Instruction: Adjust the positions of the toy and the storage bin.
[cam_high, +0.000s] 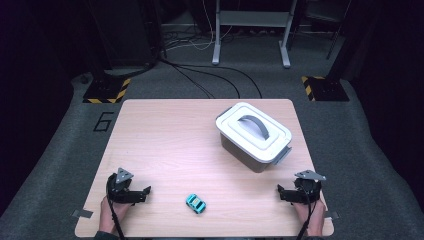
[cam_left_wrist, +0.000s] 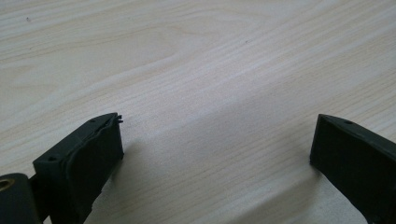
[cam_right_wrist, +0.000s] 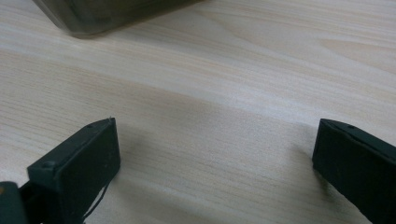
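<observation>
A small turquoise toy car (cam_high: 196, 203) lies on the wooden table (cam_high: 170, 145) near its front edge, between the two hands. My left gripper (cam_high: 145, 192) rests low at the front left, a little left of the car, jaws wide apart; in the left gripper view (cam_left_wrist: 217, 135) just bare wood lies between them. My right gripper (cam_high: 281, 193) rests at the front right, also open, with bare wood between its jaws (cam_right_wrist: 217, 140). A grey storage box with a white lid and grey handle (cam_high: 253, 134) stands at the back right; its lower corner (cam_right_wrist: 107, 14) shows in the right gripper view.
The table stands on grey carpet. Cables (cam_high: 210, 75) run across the floor behind it, with a metal stand (cam_high: 252, 30) and yellow-black striped bases (cam_high: 106, 91) beyond. The number 6 (cam_high: 102, 121) is marked on the floor at the left.
</observation>
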